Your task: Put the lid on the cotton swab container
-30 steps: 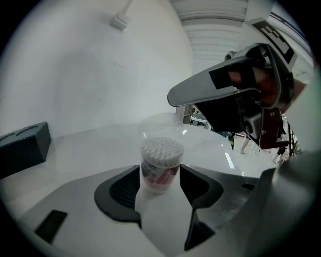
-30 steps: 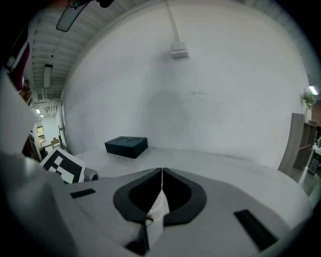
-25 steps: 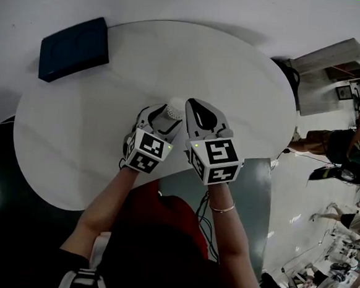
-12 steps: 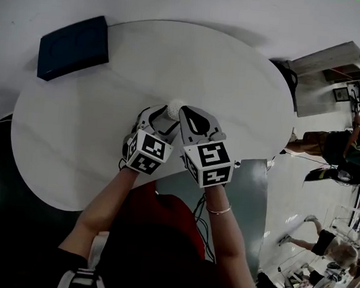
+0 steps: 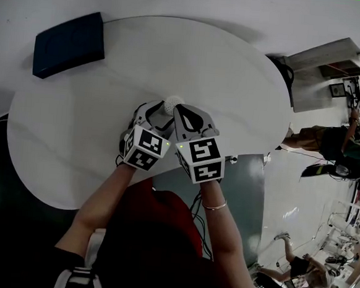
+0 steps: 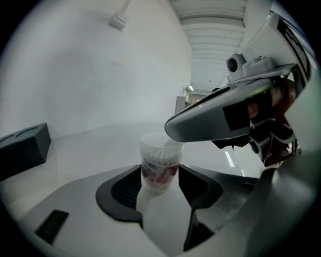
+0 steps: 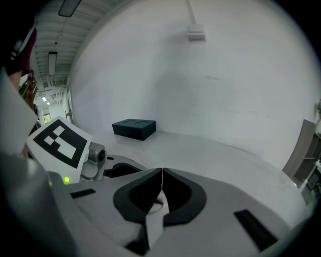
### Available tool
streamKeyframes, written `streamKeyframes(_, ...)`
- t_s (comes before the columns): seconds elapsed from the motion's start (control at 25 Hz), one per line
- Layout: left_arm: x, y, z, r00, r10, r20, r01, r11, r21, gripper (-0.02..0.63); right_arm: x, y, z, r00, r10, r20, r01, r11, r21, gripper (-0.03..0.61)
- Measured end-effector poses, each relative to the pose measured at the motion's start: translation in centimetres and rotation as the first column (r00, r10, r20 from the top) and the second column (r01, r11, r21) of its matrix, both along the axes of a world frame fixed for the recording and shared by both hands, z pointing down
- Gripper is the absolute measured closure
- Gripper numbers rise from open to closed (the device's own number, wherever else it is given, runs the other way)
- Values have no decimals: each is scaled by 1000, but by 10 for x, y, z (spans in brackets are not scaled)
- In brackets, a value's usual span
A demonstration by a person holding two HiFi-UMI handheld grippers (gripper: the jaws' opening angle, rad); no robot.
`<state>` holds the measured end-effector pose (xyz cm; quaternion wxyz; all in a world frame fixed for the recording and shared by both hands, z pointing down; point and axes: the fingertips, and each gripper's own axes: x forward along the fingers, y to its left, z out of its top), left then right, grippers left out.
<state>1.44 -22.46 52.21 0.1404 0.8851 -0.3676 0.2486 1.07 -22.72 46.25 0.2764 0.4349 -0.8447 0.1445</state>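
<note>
While the left gripper (image 6: 159, 186) is closed narrowly around the lower body of the cotton swab container (image 6: 159, 163), which stands upright on the white bench (image 5: 235, 70), the right gripper (image 7: 162, 193) hangs directly over the container's mouth. Its jaws are almost together, with only a thin pale sliver between them. I judge this sliver to be the rim of the clear lid (image 6: 155, 139). In the left gripper view the lid appears as a faint cap over the white swab heads, but I cannot tell whether it is fully seated.

The main risk, in my opinion, is that the lid goes down tilted. If one side catches on the rim and the right gripper presses further, the force acts at the top while the hold is low. The light container could then lean or twist between the pads, and swabs could spill on the bench.

A second risk is the squeeze itself: a thin plastic wall may become oval under pressure, and then a round lid will not fit. The lid, pinched only at its edge, may also slip out. The two grippers are very close and could knock each other. The dark box (image 5: 68, 44) is well apart and gives no trouble.
</note>
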Motion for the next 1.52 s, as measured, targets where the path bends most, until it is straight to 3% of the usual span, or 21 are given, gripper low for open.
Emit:
streamKeyframes(0.68, 2, 0, 1, 1000, 0, 0, 0, 1000, -1, 364, 0, 2, 6, 999, -24, -48, 24, 1000, -4, 563)
streamKeyframes(1.52, -2, -2, 5, 1000, -11, 0, 11, 1000, -4, 364, -1, -2, 9, 1000, 6, 7, -6, 1000, 4, 563)
